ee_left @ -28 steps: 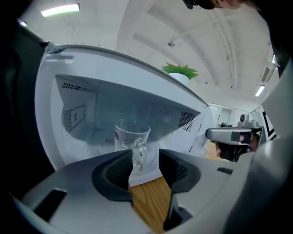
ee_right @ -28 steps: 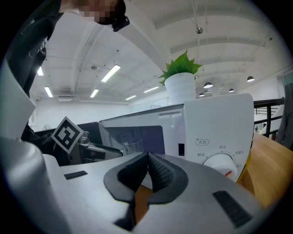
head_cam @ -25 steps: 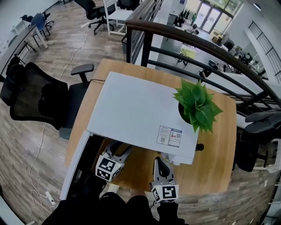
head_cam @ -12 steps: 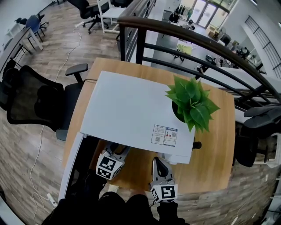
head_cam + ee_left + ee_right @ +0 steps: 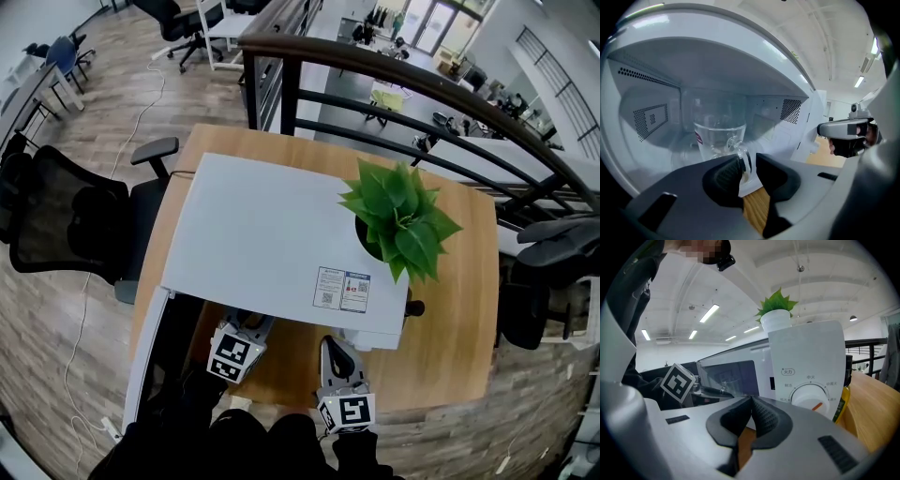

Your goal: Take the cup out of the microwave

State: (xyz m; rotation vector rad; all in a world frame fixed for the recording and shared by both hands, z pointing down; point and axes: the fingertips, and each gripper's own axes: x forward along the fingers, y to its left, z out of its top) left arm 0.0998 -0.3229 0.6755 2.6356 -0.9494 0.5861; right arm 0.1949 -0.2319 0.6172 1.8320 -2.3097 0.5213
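Note:
A clear glass cup [image 5: 717, 137] with a handle [image 5: 743, 157] stands upright inside the white microwave [image 5: 281, 234], whose door [image 5: 148, 352] hangs open at the left. My left gripper [image 5: 746, 162] reaches into the cavity and its jaws are closing, with the cup's handle in the narrow gap between them; a sliver of space still shows beside the handle. In the head view the left gripper [image 5: 244, 330] is tucked under the microwave's front edge. My right gripper [image 5: 751, 414] is shut and empty, hanging in front of the control panel [image 5: 806, 376].
A potted green plant [image 5: 398, 214] sits on the microwave's right rear corner. The microwave rests on a wooden table [image 5: 450, 337]. A yellow bottle [image 5: 841, 403] stands right of the dial [image 5: 809, 397]. Black office chairs [image 5: 70, 211] and a railing [image 5: 422, 103] surround the table.
The left gripper has edged a little further into the microwave opening. The right gripper has stayed where it was. The head view has shifted slightly.

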